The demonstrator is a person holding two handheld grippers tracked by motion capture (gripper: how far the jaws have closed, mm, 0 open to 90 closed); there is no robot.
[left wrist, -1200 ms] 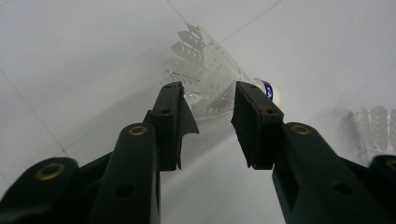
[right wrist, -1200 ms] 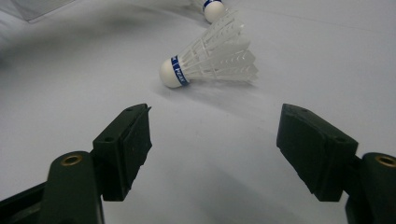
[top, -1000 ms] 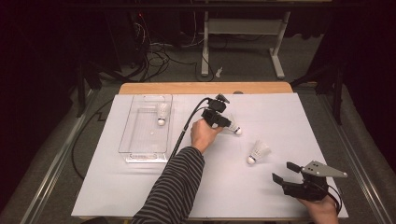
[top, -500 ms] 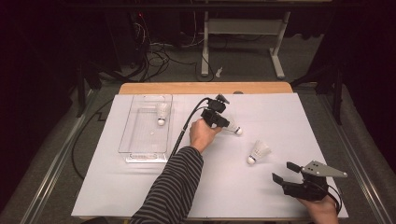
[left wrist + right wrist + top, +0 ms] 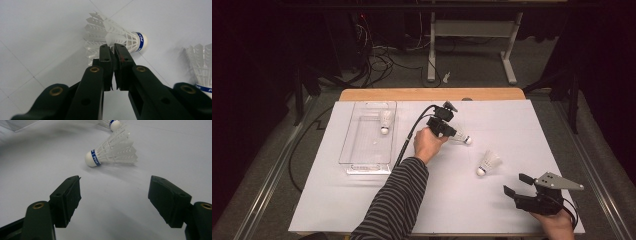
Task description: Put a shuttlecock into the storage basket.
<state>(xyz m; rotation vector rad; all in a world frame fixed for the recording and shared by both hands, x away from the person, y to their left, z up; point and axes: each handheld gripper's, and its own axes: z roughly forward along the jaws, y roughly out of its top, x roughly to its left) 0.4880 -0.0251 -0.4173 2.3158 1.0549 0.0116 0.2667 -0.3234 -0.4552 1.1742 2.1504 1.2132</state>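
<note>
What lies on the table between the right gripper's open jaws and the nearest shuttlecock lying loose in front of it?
Nothing: in the right gripper view, bare white table separates the right gripper from the loose shuttlecock. The high view agrees.

On the counter (image 5: 362, 210), a tray (image 5: 357, 150) lies at the left in the high view, with one shuttlecock (image 5: 385, 121) in its far end. Right of the tray, the left tool (image 5: 451, 131) meets a second shuttlecock (image 5: 461, 136) near the counter's middle. A third shuttlecock (image 5: 488, 163) lies nearer and to the right, between that one and the right tool (image 5: 516, 183) at the near right corner.
</note>
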